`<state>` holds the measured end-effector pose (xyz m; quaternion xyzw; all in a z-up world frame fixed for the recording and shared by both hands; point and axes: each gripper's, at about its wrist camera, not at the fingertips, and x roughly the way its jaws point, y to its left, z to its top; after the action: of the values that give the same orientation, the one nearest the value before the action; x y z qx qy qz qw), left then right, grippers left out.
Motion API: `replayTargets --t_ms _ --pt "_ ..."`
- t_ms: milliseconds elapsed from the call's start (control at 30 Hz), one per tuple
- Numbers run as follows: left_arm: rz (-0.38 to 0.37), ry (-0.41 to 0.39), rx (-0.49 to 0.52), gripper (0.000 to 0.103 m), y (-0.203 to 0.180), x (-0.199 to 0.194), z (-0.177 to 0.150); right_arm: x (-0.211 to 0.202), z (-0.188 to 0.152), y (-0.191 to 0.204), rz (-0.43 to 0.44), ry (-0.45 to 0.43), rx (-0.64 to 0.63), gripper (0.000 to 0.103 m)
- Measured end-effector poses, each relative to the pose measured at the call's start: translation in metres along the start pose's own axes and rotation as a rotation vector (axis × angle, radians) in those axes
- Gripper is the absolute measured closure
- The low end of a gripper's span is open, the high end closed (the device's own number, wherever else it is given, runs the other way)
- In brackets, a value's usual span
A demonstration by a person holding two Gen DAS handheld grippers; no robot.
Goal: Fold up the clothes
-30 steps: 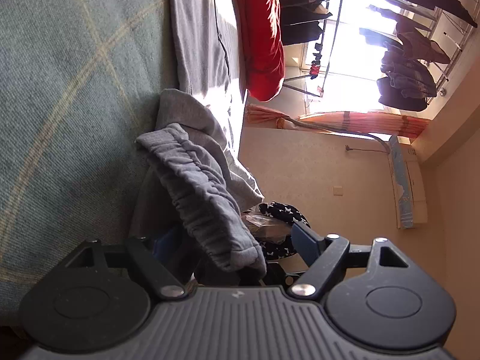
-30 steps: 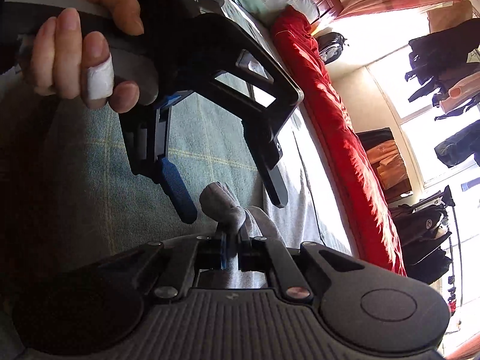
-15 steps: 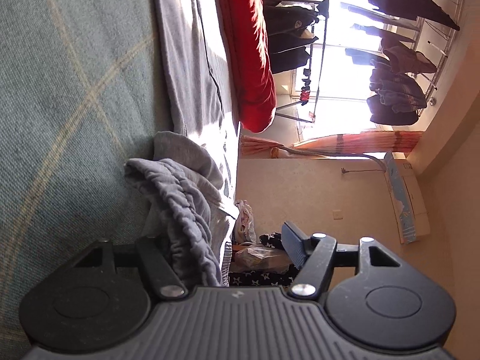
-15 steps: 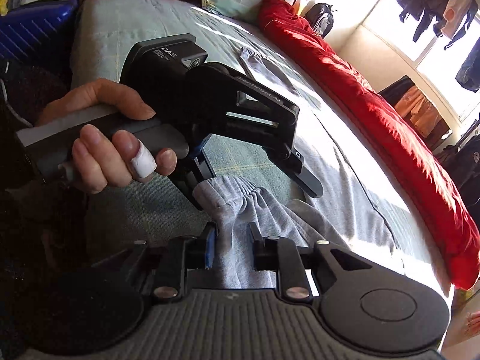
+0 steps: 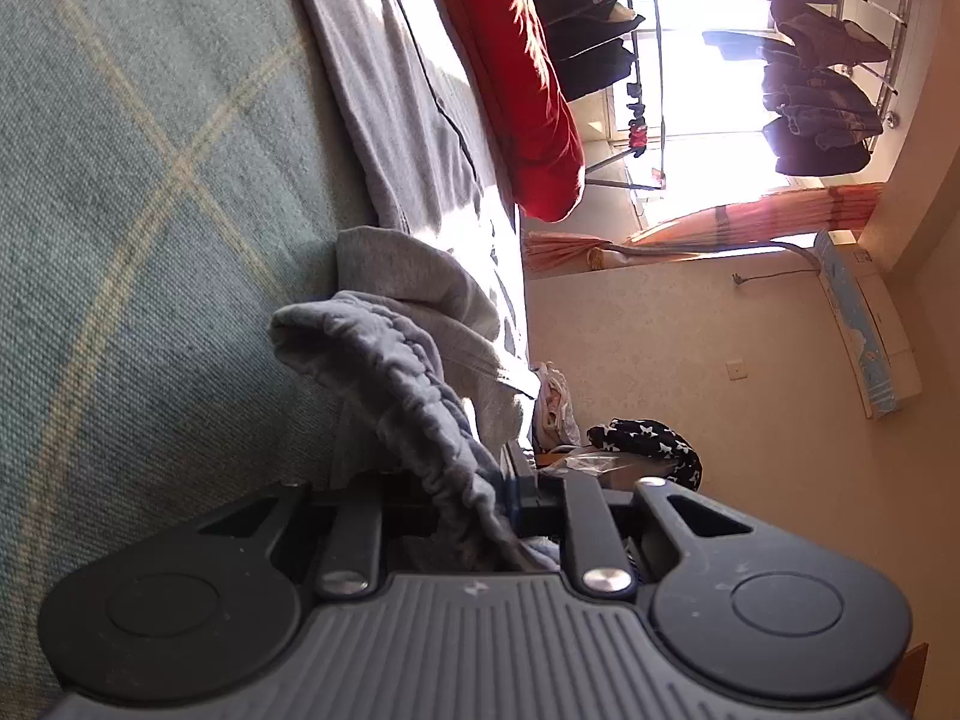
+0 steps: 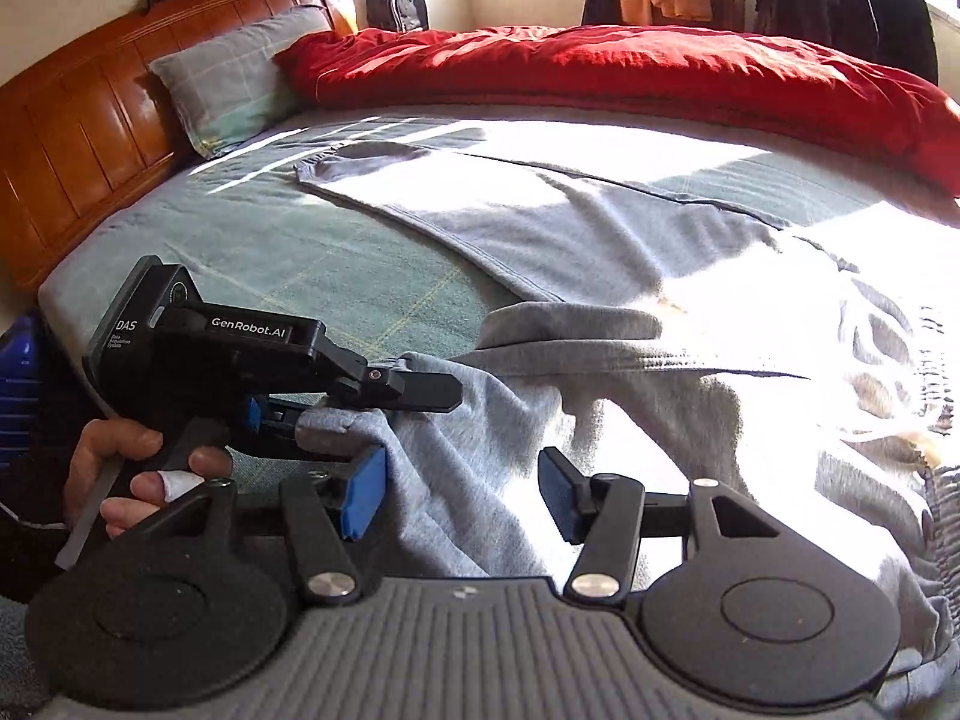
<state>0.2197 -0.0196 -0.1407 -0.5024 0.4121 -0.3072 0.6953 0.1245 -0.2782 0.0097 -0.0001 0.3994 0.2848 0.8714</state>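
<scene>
Grey sweatpants [image 6: 600, 252] lie spread across the green checked bed sheet [image 6: 336, 264], one leg reaching toward the pillow. Their gathered elastic cuff [image 5: 408, 396] runs between my left gripper's [image 5: 474, 498] fingers, which are shut on it. In the right wrist view the left gripper [image 6: 360, 402] clamps that cuff [image 6: 336, 423] just ahead of my right gripper [image 6: 462, 492]. My right gripper is open, its blue pad [image 6: 363, 495] and dark pad [image 6: 561, 501] apart over the grey cloth, holding nothing.
A red duvet [image 6: 630, 78] lies along the far side of the bed. A grey pillow [image 6: 234, 84] leans on the wooden headboard [image 6: 78, 126]. Dark clothes [image 5: 816, 114] hang by the window. A blue suitcase [image 6: 15, 396] stands at the left.
My right gripper let go of the cuff and opened wide, and its view swung level. My left gripper closed on the cuff.
</scene>
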Motion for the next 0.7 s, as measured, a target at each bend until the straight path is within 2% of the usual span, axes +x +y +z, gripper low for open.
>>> replayTargets --t_ms 100,200,300,467,700 --pt "0.108 0.000 0.088 0.094 -0.012 -0.013 0.005 -0.007 -0.005 -0.015 0.024 -0.046 0.092 0.035" --pt "0.217 -0.011 0.195 0.095 -0.027 -0.029 0.011 -0.018 -0.013 -0.026 0.007 -0.100 0.167 0.033" --pt "0.295 -0.053 0.273 0.095 -0.041 -0.052 0.019 -0.025 -0.019 -0.037 -0.013 -0.139 0.225 0.032" --pt "0.408 -0.166 0.358 0.095 -0.060 -0.102 0.039 -0.029 -0.025 -0.049 -0.061 -0.175 0.281 0.031" --pt "0.549 -0.360 0.370 0.095 -0.075 -0.180 0.067 -0.025 -0.031 -0.060 -0.087 -0.192 0.326 0.031"
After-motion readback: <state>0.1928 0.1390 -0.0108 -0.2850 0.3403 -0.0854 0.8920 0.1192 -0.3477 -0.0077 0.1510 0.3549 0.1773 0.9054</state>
